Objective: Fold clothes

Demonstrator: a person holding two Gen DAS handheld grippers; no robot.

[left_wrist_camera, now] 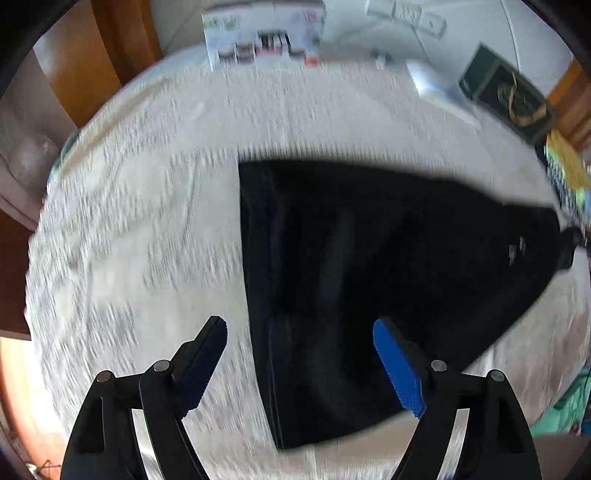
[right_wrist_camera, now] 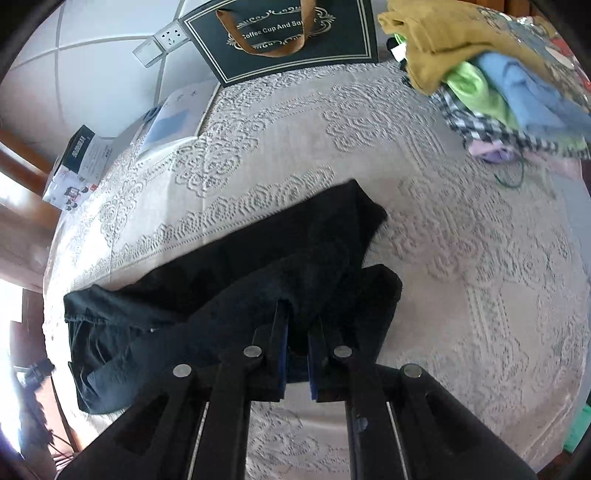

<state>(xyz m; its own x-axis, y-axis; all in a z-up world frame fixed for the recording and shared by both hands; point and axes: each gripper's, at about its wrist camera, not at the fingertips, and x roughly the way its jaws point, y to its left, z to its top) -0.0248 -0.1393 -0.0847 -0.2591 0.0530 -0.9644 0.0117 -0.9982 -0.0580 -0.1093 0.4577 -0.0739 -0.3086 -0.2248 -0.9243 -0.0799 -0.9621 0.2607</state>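
Two hand-held grippers work over one black garment (right_wrist_camera: 229,280), which lies on the lace cloth (right_wrist_camera: 461,258) covering the counter. The right hand-held gripper (right_wrist_camera: 297,332) has its jaws drawn nearly together on a bunched edge of the dark fabric, with a fold of it caught between the blue pads. The pinched part rises off the cloth toward the camera while the rest trails away to the left and stays down. That reads as a grip taken to carry one side of the garment across, since the free part can serve as the base of a fold.

The left hand-held gripper (left_wrist_camera: 299,354) stands with its jaws wide apart and nothing between them. It hovers above the near left edge of the garment (left_wrist_camera: 369,277), which from this side shows a straight, flat border (the view is heavily blurred, so finer detail is lost). My guess is that it is placed there either to take that edge or to pin it flat, but the pictures do not settle which.

How many folds the garment already holds I cannot tell; layers overlap near the right jaws, which may be a fold or only slack.

At the far right a pile (right_wrist_camera: 509,85) of coloured clothes sits well apart from the black piece, and a dark gift bag (right_wrist_camera: 288,33) stands against the wall behind.
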